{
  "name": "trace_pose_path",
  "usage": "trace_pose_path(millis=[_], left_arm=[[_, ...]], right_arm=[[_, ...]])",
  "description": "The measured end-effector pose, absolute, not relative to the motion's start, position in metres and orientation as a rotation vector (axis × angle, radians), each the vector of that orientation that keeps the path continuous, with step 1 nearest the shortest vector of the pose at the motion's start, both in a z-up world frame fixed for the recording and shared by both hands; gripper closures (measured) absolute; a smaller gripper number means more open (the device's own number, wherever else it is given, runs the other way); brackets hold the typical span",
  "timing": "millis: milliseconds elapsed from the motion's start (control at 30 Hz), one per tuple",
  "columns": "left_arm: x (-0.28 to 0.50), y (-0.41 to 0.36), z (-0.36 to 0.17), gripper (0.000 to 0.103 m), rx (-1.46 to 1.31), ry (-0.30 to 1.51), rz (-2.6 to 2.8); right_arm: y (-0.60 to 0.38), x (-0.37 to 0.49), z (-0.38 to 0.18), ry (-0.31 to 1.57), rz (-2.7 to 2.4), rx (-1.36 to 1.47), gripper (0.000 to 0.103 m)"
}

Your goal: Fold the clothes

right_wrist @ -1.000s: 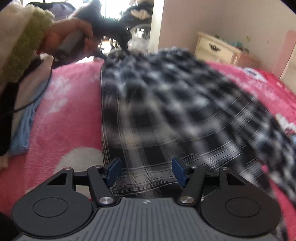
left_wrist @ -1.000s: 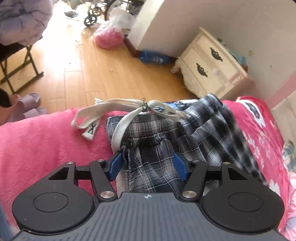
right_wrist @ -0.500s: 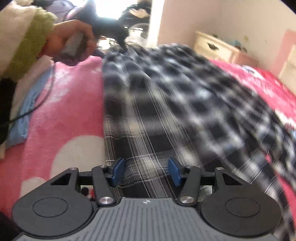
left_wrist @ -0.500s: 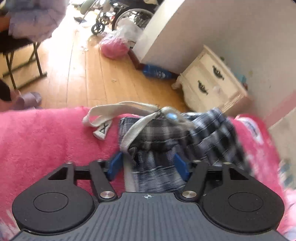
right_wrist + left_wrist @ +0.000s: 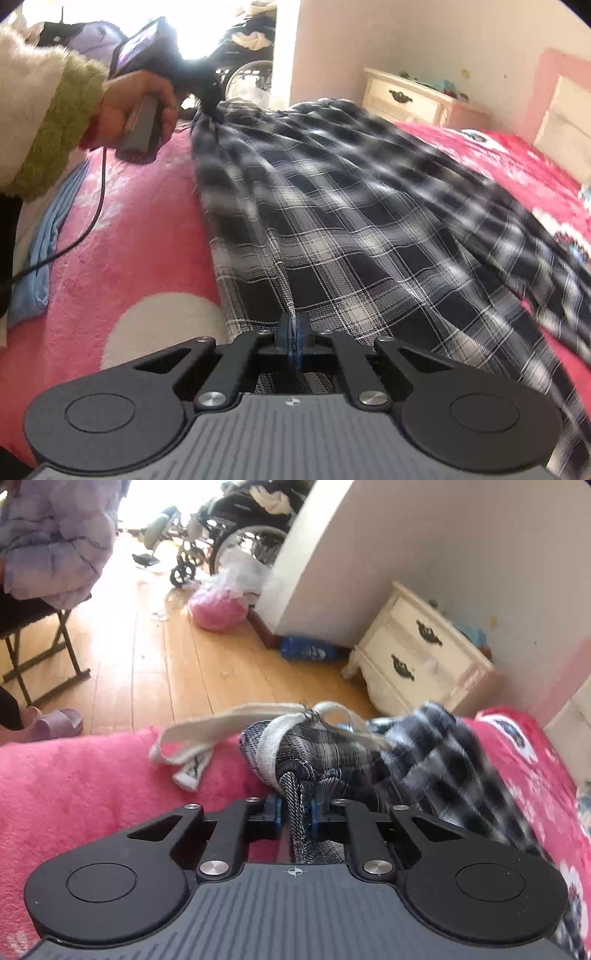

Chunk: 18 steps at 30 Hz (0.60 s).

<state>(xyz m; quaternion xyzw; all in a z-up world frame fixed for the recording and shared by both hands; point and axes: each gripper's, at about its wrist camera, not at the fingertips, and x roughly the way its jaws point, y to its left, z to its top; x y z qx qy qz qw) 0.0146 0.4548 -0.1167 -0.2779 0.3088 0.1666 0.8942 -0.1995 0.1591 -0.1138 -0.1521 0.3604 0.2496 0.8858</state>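
Note:
Dark plaid trousers [image 5: 436, 760] [image 5: 351, 229] lie stretched along a pink blanket [image 5: 74, 782] [image 5: 129, 258] on the bed. Their cream drawstring [image 5: 221, 723] trails off the waistband toward the bed's edge. My left gripper [image 5: 295, 805] is closing on a bunched fold of the waistband, and the blue pads press the cloth. At the other end my right gripper [image 5: 295, 328] is shut on the trouser hem. In the right wrist view a hand [image 5: 136, 107] in a fuzzy sleeve holds the left gripper [image 5: 210, 107] at the far end of the trousers.
Past the bed's edge is wooden floor with a cream nightstand [image 5: 417, 657] [image 5: 402, 98], a blue bottle [image 5: 306, 651], a pink bag [image 5: 218, 607], a wheelchair [image 5: 236, 535] and a folding chair with a purple jacket [image 5: 55, 535]. A light blue cloth [image 5: 44, 236] and a cable [image 5: 92, 214] lie at the left.
Both grippers went from open around the plaid cloth to shut on it. The left wrist view tilted upward, showing more floor, and the waistband is bunched up.

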Motion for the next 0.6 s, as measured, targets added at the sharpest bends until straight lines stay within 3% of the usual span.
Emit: trace_pose_path(millis=[500,600], left_arm=[[0.030,0.476,-0.110,0.092,-0.542,0.652,0.468],[0.034,0.472,-0.120,0.079,-0.486,0.722,0.453]], right_arm=[[0.189,-0.187,-0.114,0.792,0.573,-0.323,0.100],[0.185,-0.188,-0.116,0.813,0.577,-0.304,0.092]])
